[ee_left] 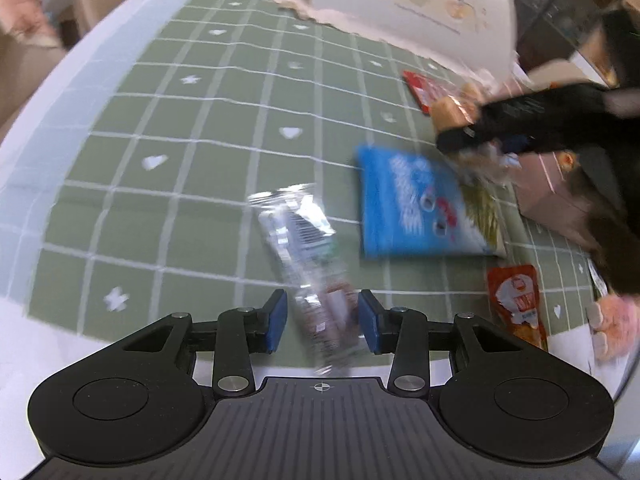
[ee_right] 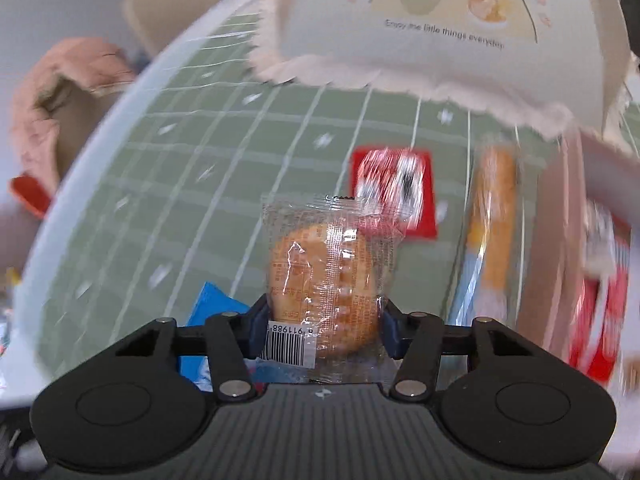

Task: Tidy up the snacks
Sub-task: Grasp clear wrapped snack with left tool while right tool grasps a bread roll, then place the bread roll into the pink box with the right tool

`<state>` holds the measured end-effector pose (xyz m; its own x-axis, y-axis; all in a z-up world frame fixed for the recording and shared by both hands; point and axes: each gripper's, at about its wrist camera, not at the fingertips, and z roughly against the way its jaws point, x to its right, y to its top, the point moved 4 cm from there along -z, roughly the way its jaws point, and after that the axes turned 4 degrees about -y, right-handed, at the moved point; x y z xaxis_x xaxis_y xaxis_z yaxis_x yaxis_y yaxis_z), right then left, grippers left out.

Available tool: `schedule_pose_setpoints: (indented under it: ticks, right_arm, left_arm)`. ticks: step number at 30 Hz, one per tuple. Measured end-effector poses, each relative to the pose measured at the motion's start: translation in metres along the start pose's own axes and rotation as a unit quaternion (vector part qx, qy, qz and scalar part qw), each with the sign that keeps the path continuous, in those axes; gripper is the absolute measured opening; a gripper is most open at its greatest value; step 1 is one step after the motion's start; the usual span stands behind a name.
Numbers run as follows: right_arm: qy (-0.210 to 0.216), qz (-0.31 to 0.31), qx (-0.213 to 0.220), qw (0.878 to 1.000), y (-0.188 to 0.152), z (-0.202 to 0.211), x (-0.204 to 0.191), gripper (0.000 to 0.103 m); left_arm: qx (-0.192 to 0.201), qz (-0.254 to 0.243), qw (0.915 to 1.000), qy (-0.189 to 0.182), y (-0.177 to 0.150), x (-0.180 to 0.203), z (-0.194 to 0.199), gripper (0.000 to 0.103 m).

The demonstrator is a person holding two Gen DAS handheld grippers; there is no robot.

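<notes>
1. I'm holding a silver packet (ee_left: 308,264) in the left gripper (ee_left: 322,322), jaws narrowed on its near end, long axis running away from me.
2. I'm gripping a biscuit (ee_right: 324,280) in the right gripper (ee_right: 323,330); the basket (ee_right: 440,20) is lying straight ahead.
</notes>
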<state>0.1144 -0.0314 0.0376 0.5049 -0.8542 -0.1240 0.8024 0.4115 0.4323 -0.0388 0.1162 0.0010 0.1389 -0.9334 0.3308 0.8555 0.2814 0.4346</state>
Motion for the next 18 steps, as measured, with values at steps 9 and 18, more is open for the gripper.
schedule_pose_setpoints:
  ticks: [9,18]
  right_arm:
    - [-0.036,-0.040,0.046,0.997,-0.090,0.086,0.037,0.053]
    - [-0.101,-0.112,0.042,0.988,-0.151,0.105,0.077,0.053]
  left_arm:
    - [-0.026,-0.166,0.9857,-0.003,-0.002,0.061,-0.023,0.044]
    - [-0.049,-0.158,0.9862,-0.010,0.006,0.057,-0.026,0.040]
